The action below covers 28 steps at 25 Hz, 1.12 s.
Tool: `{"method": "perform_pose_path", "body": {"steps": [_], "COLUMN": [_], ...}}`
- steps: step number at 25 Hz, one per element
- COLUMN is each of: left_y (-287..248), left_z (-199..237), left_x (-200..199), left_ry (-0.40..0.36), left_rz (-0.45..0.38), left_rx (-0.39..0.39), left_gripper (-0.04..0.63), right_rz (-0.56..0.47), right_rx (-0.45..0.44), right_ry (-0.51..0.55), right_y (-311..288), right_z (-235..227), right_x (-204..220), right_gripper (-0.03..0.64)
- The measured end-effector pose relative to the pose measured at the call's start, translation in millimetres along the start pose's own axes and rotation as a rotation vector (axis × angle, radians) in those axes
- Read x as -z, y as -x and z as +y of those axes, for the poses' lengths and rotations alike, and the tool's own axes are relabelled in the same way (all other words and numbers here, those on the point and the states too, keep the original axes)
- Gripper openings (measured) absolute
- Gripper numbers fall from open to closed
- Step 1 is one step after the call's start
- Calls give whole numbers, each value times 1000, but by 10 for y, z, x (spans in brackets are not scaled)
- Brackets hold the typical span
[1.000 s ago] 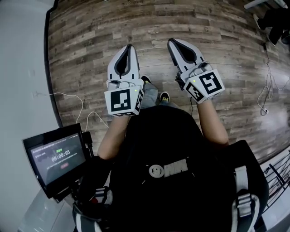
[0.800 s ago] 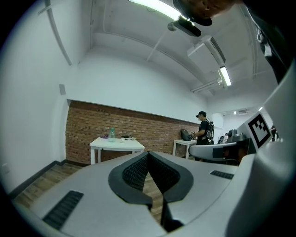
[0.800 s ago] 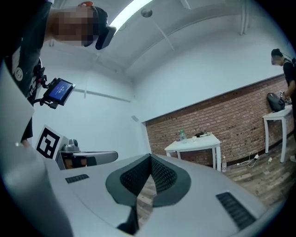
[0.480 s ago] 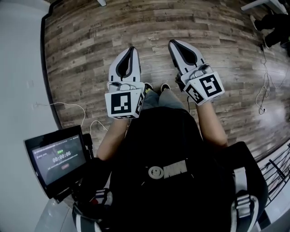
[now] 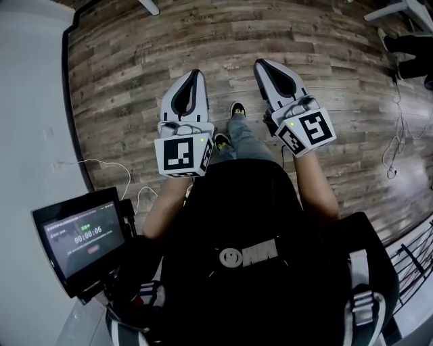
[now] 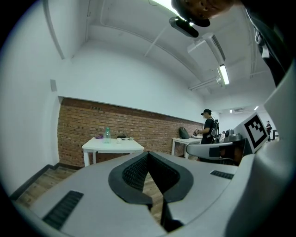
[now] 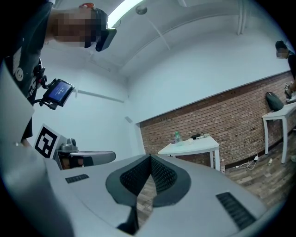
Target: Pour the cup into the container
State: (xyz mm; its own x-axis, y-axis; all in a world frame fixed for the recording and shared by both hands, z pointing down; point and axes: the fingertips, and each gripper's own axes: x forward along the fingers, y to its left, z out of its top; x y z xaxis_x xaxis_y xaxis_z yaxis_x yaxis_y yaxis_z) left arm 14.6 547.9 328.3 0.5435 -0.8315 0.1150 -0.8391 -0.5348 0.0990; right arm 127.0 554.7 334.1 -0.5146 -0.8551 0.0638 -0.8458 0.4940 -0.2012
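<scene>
1. Brown wood-plank floor (image 5: 135,81) lies beneath both grippers.
2. White rectangular bench (image 7: 189,149) stands far off against a red brick wall (image 7: 231,120).
3. Grey left gripper (image 5: 195,73) and grey right gripper (image 5: 261,63): fingers pressed together, nothing between.
4. Clear greenish plastic bottle (image 7: 176,137) stands on that bench.
5. Small white cup (image 7: 190,140) sits beside it.

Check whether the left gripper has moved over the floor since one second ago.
Yes. The left gripper went forward over the wooden floor, toward the picture's top: a white leg has entered at the top edge.
</scene>
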Motion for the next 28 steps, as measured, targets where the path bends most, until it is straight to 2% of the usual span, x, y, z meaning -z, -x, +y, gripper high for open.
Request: {"method": "perform_pose_path", "body": {"steps": [9, 16, 24, 28], "left_y": [-852, -1217, -1516, -1825], "left_z": [4, 124, 634, 1122], "left_x": [-230, -267, -245, -277], "left_ry": [-36, -43, -27, 3], "left_rz": [-1, 8, 9, 11], "left_rx": [-24, -53, -67, -62], "left_gripper": [-2, -2, -2, -2], "right_rz": [-44, -17, 20, 45], "right_rx": [-30, -67, -61, -43], "right_ry": [-21, -34, -29, -18], "right_y": [-478, -770, -1276, -1814], "right_z": [-764, -1052, -1149, -1206], "right_x": [-274, -313, -236, -266], "right_gripper": [-8, -8, -8, -8]}}
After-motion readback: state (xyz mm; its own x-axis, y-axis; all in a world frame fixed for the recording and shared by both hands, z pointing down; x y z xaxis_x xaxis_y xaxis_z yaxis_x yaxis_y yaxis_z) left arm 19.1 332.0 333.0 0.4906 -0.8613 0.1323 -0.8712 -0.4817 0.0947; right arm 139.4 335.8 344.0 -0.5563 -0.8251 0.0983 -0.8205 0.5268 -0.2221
